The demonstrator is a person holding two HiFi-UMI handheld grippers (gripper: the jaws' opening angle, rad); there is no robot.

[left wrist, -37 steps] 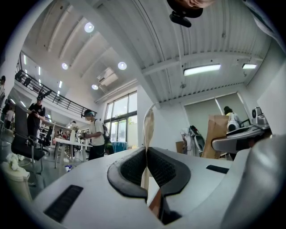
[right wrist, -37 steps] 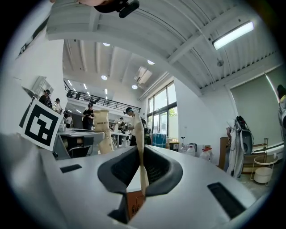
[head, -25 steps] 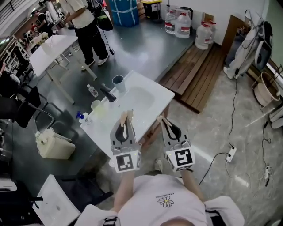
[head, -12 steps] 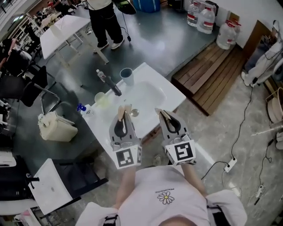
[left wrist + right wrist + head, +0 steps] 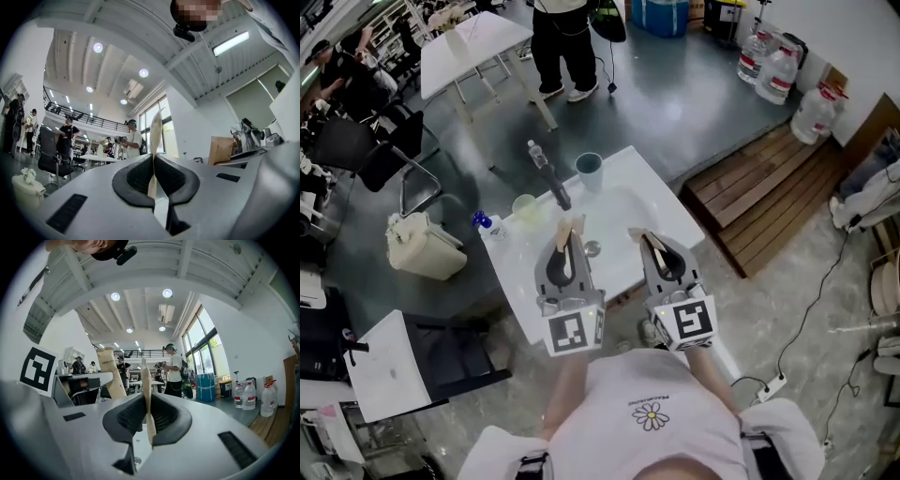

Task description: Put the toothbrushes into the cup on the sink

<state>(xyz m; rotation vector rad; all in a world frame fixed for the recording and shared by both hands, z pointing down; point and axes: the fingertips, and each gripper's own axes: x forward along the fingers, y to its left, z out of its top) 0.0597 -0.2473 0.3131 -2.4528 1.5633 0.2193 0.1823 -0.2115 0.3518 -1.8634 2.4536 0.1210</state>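
Observation:
In the head view a white sink counter (image 5: 652,202) stands ahead, with a grey-blue cup (image 5: 589,168) at its far edge beside a black faucet (image 5: 559,193). A pale yellow-green cup (image 5: 525,206) sits at the left end. I cannot make out any toothbrushes. My left gripper (image 5: 569,226) and right gripper (image 5: 641,236) hover side by side above the counter's near part, both shut with nothing between the pads. Both gripper views look out level into the hall, with the left gripper (image 5: 155,136) and right gripper (image 5: 145,380) pressed shut; the sink is out of those views.
A clear bottle (image 5: 536,153) and a blue-capped item (image 5: 482,222) sit at the counter's left. A cream container (image 5: 422,247) lies on the floor left of the sink, near a black chair (image 5: 384,155). A person (image 5: 564,37) stands beyond by a white table (image 5: 473,45). A wooden platform (image 5: 769,202) lies to the right.
The head view has shifted so the sink counter sits farther right and nearer under the grippers. Both grippers stay shut and side by side.

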